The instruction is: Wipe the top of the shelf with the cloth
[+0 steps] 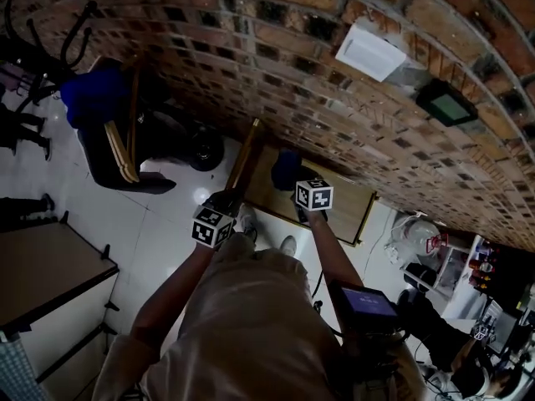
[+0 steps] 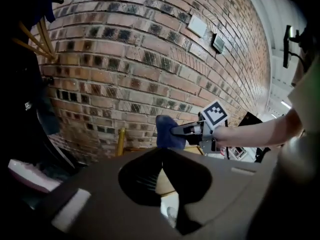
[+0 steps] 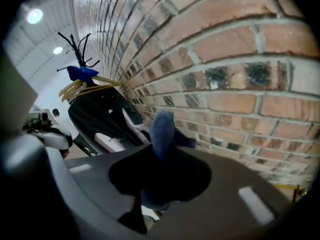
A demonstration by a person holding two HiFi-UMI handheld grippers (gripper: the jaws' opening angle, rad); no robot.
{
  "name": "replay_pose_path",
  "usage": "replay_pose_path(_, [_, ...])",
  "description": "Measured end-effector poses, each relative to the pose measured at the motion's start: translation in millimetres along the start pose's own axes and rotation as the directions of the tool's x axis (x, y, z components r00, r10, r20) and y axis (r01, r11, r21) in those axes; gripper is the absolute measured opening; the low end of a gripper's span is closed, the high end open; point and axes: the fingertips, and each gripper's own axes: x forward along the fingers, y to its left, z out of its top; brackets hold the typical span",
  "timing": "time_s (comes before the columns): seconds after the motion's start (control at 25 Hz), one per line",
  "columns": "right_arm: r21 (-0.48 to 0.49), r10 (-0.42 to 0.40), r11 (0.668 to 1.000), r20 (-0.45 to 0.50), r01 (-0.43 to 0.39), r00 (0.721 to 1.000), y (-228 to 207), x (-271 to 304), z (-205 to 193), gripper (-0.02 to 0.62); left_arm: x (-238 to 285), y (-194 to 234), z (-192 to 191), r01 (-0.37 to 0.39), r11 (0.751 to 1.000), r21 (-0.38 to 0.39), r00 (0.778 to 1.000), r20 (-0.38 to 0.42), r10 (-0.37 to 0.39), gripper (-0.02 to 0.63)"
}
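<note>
A blue cloth (image 1: 287, 166) hangs bunched over the left end of the wooden shelf top (image 1: 338, 203), close to the brick wall. My right gripper (image 1: 298, 182) is shut on it. In the right gripper view the cloth (image 3: 162, 126) sticks up between the jaws of that gripper (image 3: 161, 156). My left gripper (image 1: 224, 200) hovers left of the shelf's edge, apart from the cloth; its jaws meet at the tip (image 2: 161, 154) with nothing between them. The left gripper view shows the right gripper (image 2: 176, 130) pinching the cloth (image 2: 164, 133).
A brick wall (image 1: 276, 73) runs behind the shelf, with a white plate (image 1: 369, 53) and a black box (image 1: 447, 103) on it. A dark chair with a blue garment (image 1: 100, 98) stands left. A dark table (image 1: 42, 274) is at lower left, clutter (image 1: 435, 253) at right.
</note>
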Motion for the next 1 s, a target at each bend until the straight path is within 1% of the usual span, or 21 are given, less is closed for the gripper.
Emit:
replay_pose_path(0.16, [0.023,-0.023,0.999,-0.076,0.025,0.997,-4.5,62.6,-11.5,0.078,0.3,16.8,6.0,0.039,0.999,0.03,0.999,-0.035,-0.038,-0.021])
replay_pose_path(0.44, [0.049,-0.089,0.994,-0.203,0.101,0.975,-23.0,156.4,-45.0,0.078,-9.4,35.4,9.7,0.109,0.992,0.06,0.993,-0.04,-0.107,-0.021])
replay_pose_path(0.64, [0.079,-0.112,0.987,-0.263,0.137,0.958,-31.0,207.4,-64.0,0.078,-17.1,52.6,-3.2,0.098,0.994,0.04,0.991,-0.09,-0.094,-0.021])
replay_pose_path(0.8, [0.057,-0.136,0.985,-0.308,0.161,0.942,-41.3,237.4,-81.8,0.078,-19.3,55.8,-15.6,0.087,0.996,0.014,0.992,-0.088,-0.086,-0.021])
replay_pose_path(1.0, [0.038,-0.171,0.98,-0.355,0.197,0.919,-50.3,262.7,-108.9,0.078,-31.1,53.8,-25.7,0.07,0.997,0.015,0.989,-0.13,-0.068,-0.021])
